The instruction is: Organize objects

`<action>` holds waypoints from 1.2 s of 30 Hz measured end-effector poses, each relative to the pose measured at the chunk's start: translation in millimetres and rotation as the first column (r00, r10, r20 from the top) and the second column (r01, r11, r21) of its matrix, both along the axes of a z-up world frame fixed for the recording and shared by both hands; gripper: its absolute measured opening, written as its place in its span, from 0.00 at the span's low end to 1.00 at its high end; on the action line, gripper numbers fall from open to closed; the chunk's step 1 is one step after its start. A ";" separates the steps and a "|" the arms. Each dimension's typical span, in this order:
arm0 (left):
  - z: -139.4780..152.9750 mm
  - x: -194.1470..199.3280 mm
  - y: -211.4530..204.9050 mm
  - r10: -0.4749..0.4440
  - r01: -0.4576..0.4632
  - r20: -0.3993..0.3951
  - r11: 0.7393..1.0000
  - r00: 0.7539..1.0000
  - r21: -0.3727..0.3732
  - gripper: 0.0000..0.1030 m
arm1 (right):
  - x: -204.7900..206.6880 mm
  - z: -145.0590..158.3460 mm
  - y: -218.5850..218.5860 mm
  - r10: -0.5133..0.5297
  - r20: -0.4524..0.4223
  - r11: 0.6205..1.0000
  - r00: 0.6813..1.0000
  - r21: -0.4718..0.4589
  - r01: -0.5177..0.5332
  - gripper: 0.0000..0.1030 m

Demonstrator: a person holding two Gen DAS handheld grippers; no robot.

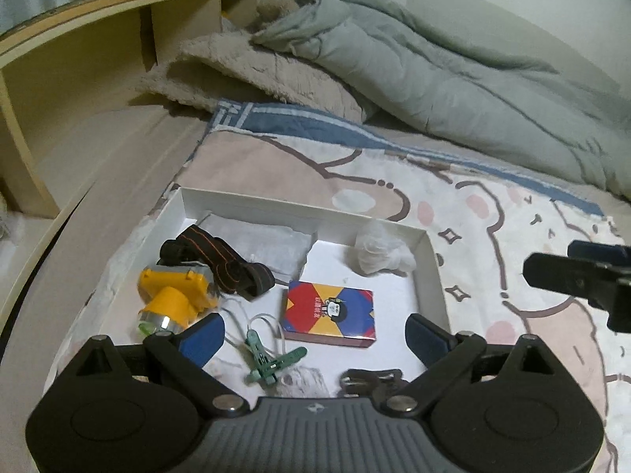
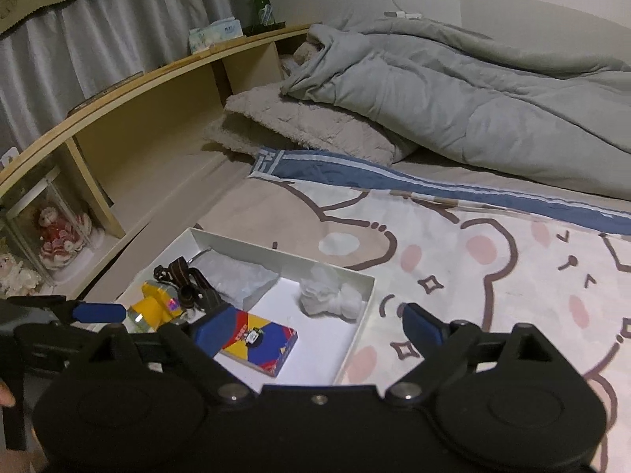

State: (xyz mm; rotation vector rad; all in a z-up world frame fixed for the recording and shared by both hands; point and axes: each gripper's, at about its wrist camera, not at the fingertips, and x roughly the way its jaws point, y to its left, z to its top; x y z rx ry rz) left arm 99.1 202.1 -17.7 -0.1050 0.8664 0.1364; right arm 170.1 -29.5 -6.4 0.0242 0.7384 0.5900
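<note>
A: Count the contents of the box.

B: One shallow white box (image 1: 432,254) lies on the bear-print blanket (image 1: 512,213) on the bed. Inside it: one card pack (image 1: 329,313), one yellow headlamp (image 1: 173,295) with a dark strap (image 1: 221,262), one green clip (image 1: 272,358), one white wad (image 1: 380,250) and one folded clear bag (image 1: 272,242). A dark metal piece shows at the near edge, partly hidden by the gripper body.

A: Orientation of the card pack?

B: It lies flat, face up, near the middle of the box floor. In the left wrist view its long axis runs left to right, roughly parallel to the far wall of the box.

A: Gripper status?

B: Two units. Left gripper (image 1: 315,335): jaws wide apart above the box, nothing between them. Right gripper (image 2: 321,329): jaws wide apart, empty, straddling the right wall of the box from above; one finger (image 2: 215,325) overlaps the card pack in the view.
</note>
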 end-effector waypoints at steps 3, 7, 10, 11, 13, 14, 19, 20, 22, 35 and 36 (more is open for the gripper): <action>7.7 -14.9 -7.2 0.001 -0.002 0.028 1.000 1.000 0.014 1.00 | -13.0 6.7 -10.7 0.000 0.015 1.000 1.000 -0.011 0.000 0.93; 16.3 -33.6 -21.3 -0.007 0.006 0.058 1.000 0.998 0.019 1.00 | -31.1 16.5 -24.1 0.011 0.053 0.999 0.999 -0.032 -0.010 0.97; 21.8 -47.3 -30.7 -0.015 0.013 0.081 1.000 0.997 0.027 1.00 | -43.2 22.6 -33.5 0.014 0.076 0.999 0.997 -0.042 -0.010 1.00; 23.8 -51.5 -33.1 -0.014 0.012 0.088 1.000 0.996 0.024 1.00 | -47.5 24.2 -36.8 0.014 0.083 0.999 0.996 -0.046 -0.011 1.00; 27.2 -59.8 -37.1 -0.004 0.002 0.102 1.000 0.995 0.020 1.00 | -56.2 27.0 -43.5 0.022 0.091 0.999 0.996 -0.048 -0.018 1.00; 28.8 -64.2 -39.1 0.000 -0.002 0.108 1.000 0.994 0.022 1.00 | -59.7 27.7 -46.8 0.024 0.094 0.999 0.995 -0.049 -0.020 1.00; 35.6 -87.4 -48.1 0.002 -0.006 0.146 1.000 0.989 0.027 1.00 | -77.9 28.7 -64.9 0.012 0.111 0.999 0.994 -0.052 -0.006 1.00; 36.6 -91.4 -49.9 0.000 -0.004 0.152 1.000 0.988 0.027 1.00 | -80.7 28.3 -68.5 0.008 0.109 0.999 0.994 -0.049 -0.003 1.00; 38.1 -99.2 -54.6 -0.007 0.001 0.164 0.999 0.986 0.036 1.00 | -85.1 27.1 -74.2 0.000 0.106 0.999 0.994 -0.048 0.005 1.00; 38.3 -138.3 -75.7 -0.006 -0.013 0.191 0.995 0.982 0.099 1.00 | -116.0 16.7 -98.8 -0.011 0.108 0.998 0.994 -0.052 0.017 1.00; 38.1 -140.0 -76.9 -0.007 -0.013 0.192 0.995 0.981 0.103 1.00 | -117.9 15.6 -100.2 -0.012 0.108 0.998 0.994 -0.053 0.018 1.00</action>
